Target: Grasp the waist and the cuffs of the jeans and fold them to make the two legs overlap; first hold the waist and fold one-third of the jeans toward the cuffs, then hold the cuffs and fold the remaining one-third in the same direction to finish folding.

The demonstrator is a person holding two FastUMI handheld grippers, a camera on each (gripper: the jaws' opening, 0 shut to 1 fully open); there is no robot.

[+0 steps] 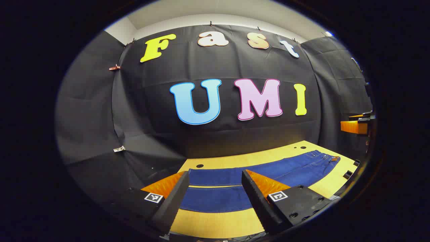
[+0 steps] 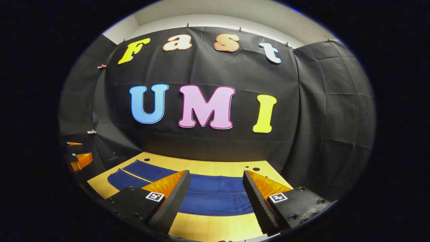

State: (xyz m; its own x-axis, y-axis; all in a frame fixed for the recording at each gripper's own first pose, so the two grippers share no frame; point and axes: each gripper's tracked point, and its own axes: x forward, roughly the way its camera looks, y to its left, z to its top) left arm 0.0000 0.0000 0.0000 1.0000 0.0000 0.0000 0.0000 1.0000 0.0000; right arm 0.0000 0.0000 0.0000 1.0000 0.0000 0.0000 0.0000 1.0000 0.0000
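Wooden table (image 1: 218, 222) | jeans (image 1: 268, 171) flat, unfolded | both hand-held grippers (image 1: 215, 201) (image 2: 215, 201) — released, above jeans

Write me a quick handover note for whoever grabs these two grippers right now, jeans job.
Left gripper: open, holding nothing, above the leg end of the jeans.
Right gripper: open, holding nothing, above the jeans nearer the waist.
Jeans lie flat and spread lengthwise on the wooden table, legs side by side with a gap between them near the cuffs.
Done: nothing folded yet.
Left: overlap the legs, fold the waist third toward the cuffs, then fold the cuff third.
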